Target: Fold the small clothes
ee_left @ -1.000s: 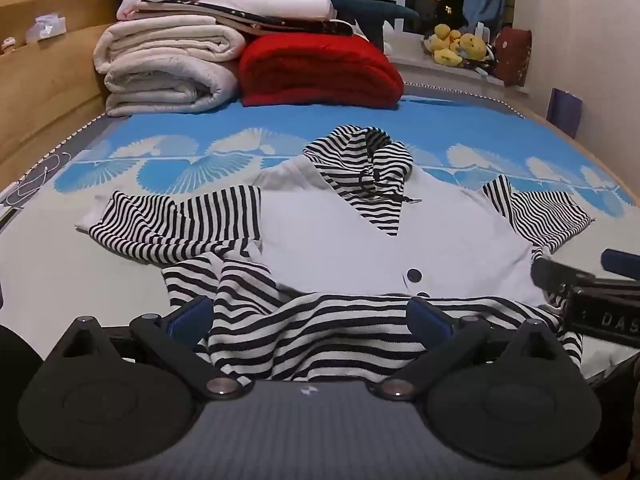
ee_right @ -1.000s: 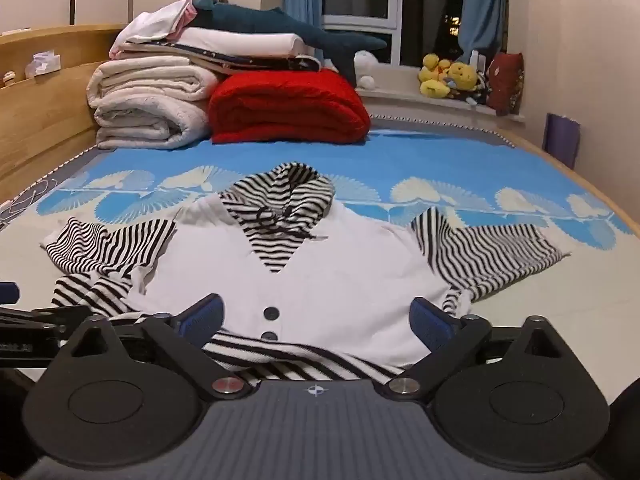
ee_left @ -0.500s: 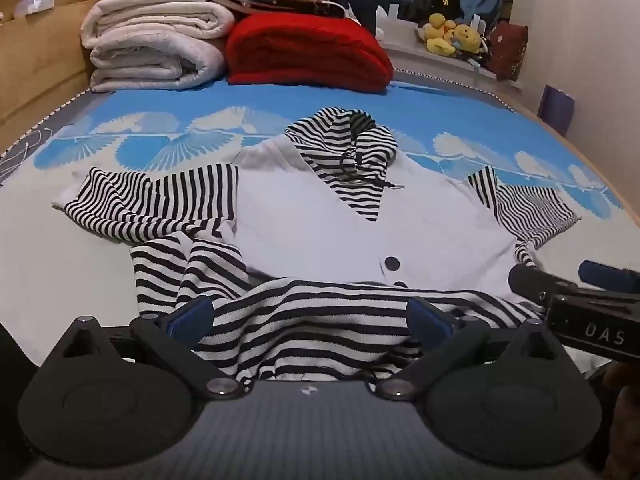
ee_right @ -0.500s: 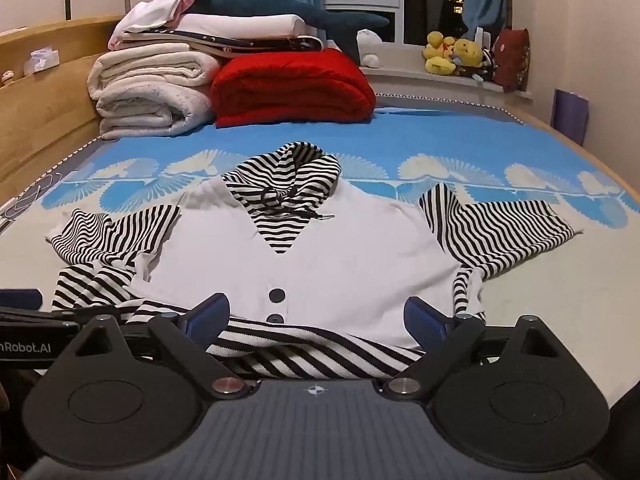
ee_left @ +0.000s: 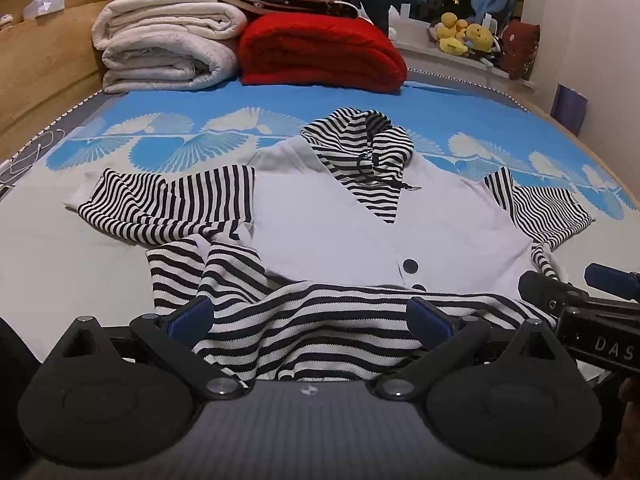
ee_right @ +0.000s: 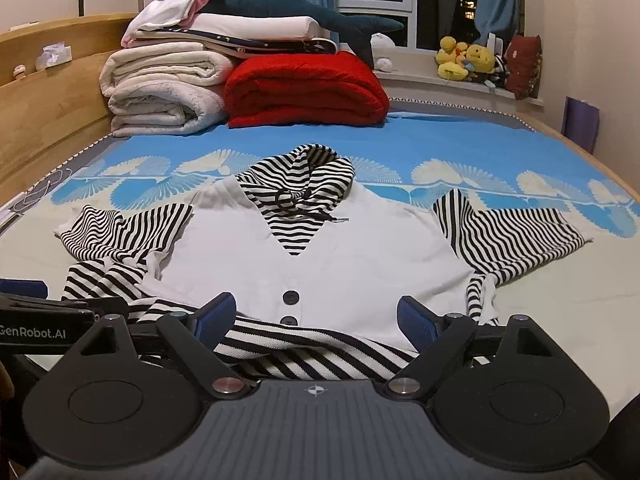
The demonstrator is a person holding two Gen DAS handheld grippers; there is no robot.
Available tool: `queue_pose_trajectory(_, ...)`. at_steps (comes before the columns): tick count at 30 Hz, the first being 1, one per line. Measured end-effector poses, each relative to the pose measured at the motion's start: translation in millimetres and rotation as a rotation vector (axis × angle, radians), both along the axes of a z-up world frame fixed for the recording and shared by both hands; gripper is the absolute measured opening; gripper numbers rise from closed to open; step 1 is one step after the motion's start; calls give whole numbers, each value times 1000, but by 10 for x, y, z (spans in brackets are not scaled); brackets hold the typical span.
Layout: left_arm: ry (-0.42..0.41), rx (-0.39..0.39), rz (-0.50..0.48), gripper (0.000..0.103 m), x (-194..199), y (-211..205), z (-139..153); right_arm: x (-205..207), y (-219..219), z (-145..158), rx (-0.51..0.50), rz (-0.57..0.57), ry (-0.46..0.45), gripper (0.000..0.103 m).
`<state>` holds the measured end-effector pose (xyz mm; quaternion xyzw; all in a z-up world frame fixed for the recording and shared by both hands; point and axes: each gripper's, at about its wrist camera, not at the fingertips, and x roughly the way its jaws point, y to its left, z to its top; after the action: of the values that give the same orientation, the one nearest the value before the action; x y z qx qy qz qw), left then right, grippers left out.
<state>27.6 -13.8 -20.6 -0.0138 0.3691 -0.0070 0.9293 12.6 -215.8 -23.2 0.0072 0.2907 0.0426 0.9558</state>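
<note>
A small white top with black-and-white striped sleeves, collar and hem lies front up on the bed, two dark buttons near its lower edge. Its near striped hem is rumpled and doubled over. My left gripper is open at that hem, its blue pads wide apart with striped cloth between them. In the right wrist view the top fills the middle. My right gripper sits at the hem further right, jaws closing, pads clear of the cloth between them. Each view shows the other gripper at its edge.
Folded white blankets and a red blanket are stacked at the head of the bed, with a plush shark on top. Soft toys line the windowsill. A wooden bed frame runs along the left; the blue patterned sheet lies beyond the top.
The right gripper's fingers have drawn slightly closer together. The left wrist view dipped toward the top and came back. The top lies as it did.
</note>
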Motion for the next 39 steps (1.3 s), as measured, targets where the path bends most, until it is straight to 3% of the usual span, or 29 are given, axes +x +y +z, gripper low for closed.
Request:
queue_pose_trajectory(19, -2, -6, -8, 102, -15, -19, 3, 9, -27, 13, 36, -5, 24, 89)
queue_pose_trajectory(39, 1, -37, -35, 101, -18, -2, 20, -34, -46, 51, 46, -21, -36, 88)
